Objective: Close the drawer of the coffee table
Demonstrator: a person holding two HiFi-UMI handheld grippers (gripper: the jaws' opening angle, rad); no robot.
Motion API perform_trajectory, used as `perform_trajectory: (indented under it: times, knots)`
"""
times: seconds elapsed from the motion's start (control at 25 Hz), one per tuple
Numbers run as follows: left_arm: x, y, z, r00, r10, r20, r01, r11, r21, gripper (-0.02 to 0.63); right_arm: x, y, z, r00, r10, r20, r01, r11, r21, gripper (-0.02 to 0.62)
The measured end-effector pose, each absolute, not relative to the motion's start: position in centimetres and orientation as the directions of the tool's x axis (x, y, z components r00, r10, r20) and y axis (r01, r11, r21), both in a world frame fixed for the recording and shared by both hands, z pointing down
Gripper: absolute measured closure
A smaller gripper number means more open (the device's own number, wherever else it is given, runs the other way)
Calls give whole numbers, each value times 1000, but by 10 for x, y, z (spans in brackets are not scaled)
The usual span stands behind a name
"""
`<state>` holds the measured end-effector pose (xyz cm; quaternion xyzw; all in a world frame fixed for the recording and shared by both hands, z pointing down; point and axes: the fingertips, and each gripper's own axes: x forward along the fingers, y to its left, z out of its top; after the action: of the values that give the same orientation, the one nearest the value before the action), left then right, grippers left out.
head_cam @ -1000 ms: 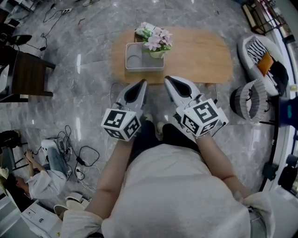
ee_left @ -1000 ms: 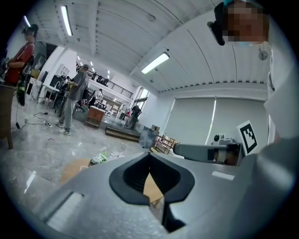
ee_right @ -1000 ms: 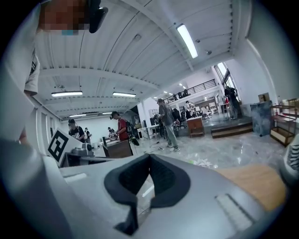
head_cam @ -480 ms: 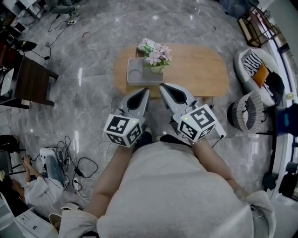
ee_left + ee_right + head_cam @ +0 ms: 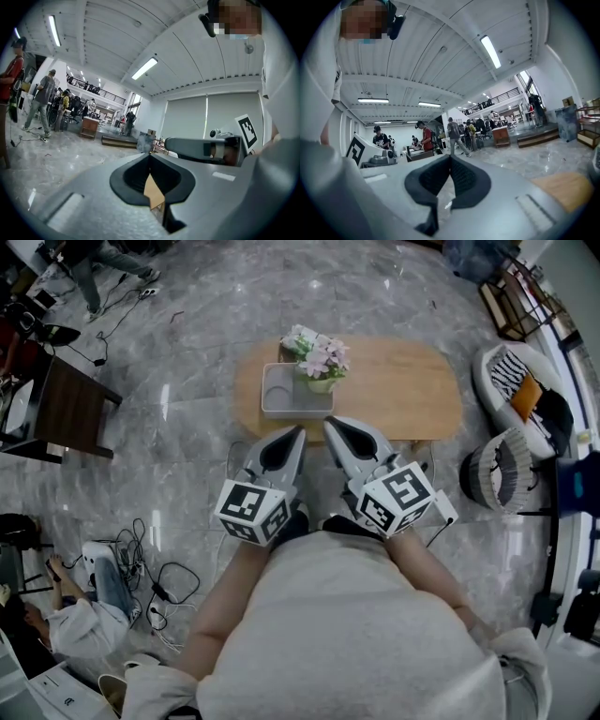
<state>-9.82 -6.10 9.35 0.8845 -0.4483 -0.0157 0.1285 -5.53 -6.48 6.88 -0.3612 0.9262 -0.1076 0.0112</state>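
Holding the left gripper (image 5: pixel 297 431) and right gripper (image 5: pixel 327 422) clenched on nothing, tips side by side, just short of the oval light-wood coffee table (image 5: pixel 403 381) ahead. Cannot make out its drawer from above; probably under the near edge, below and beyond both tips. Should slide lightly yet stay rigid, so push flat on the front panel. Showing the whole table only from the head; catching just a wooden corner in the right gripper view.
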Motion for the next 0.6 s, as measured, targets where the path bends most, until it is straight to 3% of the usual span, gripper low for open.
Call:
perform_trajectory:
  times: [0.32,0.6]
  knots:
    - [-101,-53,88,614,-787,56,-771,-583,257,604,-64,-53,72,-776,-628,63,-624,749,-223,592]
    - [-101,-48,101,611,-785,101,-780,-575,249,604,-72,-46,75,-815,-576,53,-570,783,-251,592]
